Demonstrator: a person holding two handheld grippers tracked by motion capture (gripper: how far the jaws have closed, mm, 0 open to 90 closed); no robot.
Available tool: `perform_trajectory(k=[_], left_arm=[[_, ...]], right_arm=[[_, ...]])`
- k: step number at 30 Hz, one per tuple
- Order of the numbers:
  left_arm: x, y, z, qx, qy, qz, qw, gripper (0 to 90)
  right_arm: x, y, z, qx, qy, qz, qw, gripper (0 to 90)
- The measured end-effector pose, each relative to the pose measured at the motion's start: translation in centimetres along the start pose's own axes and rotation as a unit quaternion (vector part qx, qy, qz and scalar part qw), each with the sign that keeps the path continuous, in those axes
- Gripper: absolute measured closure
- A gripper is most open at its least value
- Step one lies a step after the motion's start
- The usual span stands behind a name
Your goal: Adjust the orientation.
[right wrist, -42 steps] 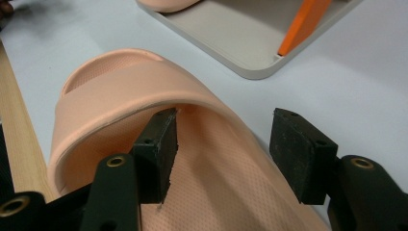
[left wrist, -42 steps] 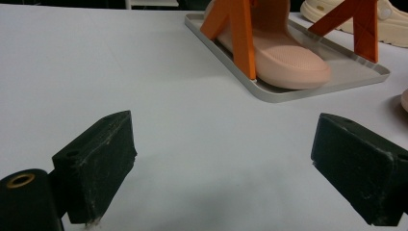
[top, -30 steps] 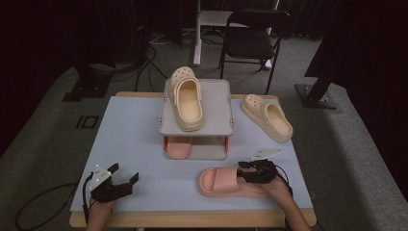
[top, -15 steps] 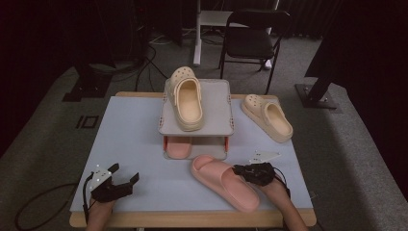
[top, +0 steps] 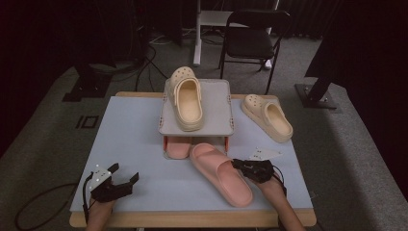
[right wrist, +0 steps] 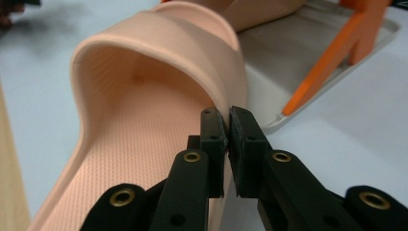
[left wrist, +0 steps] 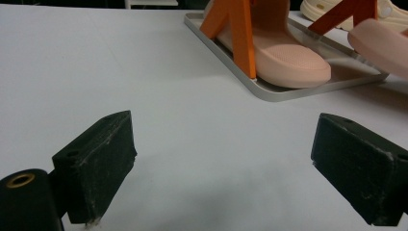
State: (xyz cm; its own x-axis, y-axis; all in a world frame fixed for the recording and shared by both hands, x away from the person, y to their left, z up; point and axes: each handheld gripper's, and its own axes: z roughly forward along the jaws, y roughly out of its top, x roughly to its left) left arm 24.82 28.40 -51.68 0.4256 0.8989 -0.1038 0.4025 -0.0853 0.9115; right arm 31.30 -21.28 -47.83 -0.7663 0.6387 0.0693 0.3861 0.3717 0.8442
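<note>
no writing can be read on the pink slide (top: pixel 220 174), whose side wall is pinched by the right claw (top: pixel 239 165) near the desk's (top: pixel 134 139) front edge. the left claw (top: pixel 126 179) is kept released over bare desk, well apart.

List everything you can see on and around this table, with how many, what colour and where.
Pink slide: one, pink, front right of the table, its side wall pinched by the right gripper.
Second pink slide: one, pink, on the lower shelf of the rack.
Cream clog: one, cream, on the rack's top shelf.
Other cream clog: one, cream, on the table right of the rack.
Rack: one, grey shelves on orange legs, middle of the table.
Table: one, pale blue top with a wooden edge.
Chair: one, black, behind the table.
Left gripper: one, black, front left, jaws open, holding nothing.
Right gripper: one, black, front right, shut on the slide.
</note>
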Motion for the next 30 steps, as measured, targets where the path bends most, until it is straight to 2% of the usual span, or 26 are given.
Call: perform_trajectory(k=[4,8,11,14,18,22,25,28,30], left_arm=[[0.0,0.0,0.0,0.000,0.000,-0.001,1.0000,8.2],[0.0,0.0,0.0,0.000,-0.001,-0.001,1.0000,8.2],[0.0,0.0,0.1,-0.001,-0.001,-0.002,1.0000,8.2],[0.0,0.0,0.1,0.000,-0.001,-0.001,1.0000,8.2],[0.0,0.0,0.1,0.000,-0.002,-0.001,1.0000,8.2],[0.0,0.0,0.1,-0.001,-0.001,-0.001,1.0000,8.2],[0.0,0.0,0.1,0.000,-0.001,0.000,1.0000,8.2],[0.0,0.0,0.1,0.000,-0.002,0.000,1.0000,8.2],[0.0,0.0,0.1,0.000,-0.002,0.001,1.0000,8.2]], right_arm=[[-0.2,0.4,0.4,-0.007,-0.037,0.012,0.9992,84.8],[-0.4,0.7,0.9,-0.005,-0.067,0.039,0.9970,84.7],[-0.1,0.9,1.4,-0.004,-0.085,0.056,0.9948,84.5],[0.5,0.9,2.0,-0.003,-0.103,0.064,0.9926,83.8],[1.2,0.6,3.0,0.003,-0.099,0.074,0.9924,81.0],[1.7,0.8,3.2,-0.002,-0.068,0.078,0.9946,73.0],[2.0,0.9,3.1,-0.002,-0.056,0.081,0.9951,65.7],[2.5,0.6,3.2,0.003,-0.061,0.075,0.9953,59.8],[2.5,0.5,3.2,0.003,-0.043,0.084,0.9956,59.6]])
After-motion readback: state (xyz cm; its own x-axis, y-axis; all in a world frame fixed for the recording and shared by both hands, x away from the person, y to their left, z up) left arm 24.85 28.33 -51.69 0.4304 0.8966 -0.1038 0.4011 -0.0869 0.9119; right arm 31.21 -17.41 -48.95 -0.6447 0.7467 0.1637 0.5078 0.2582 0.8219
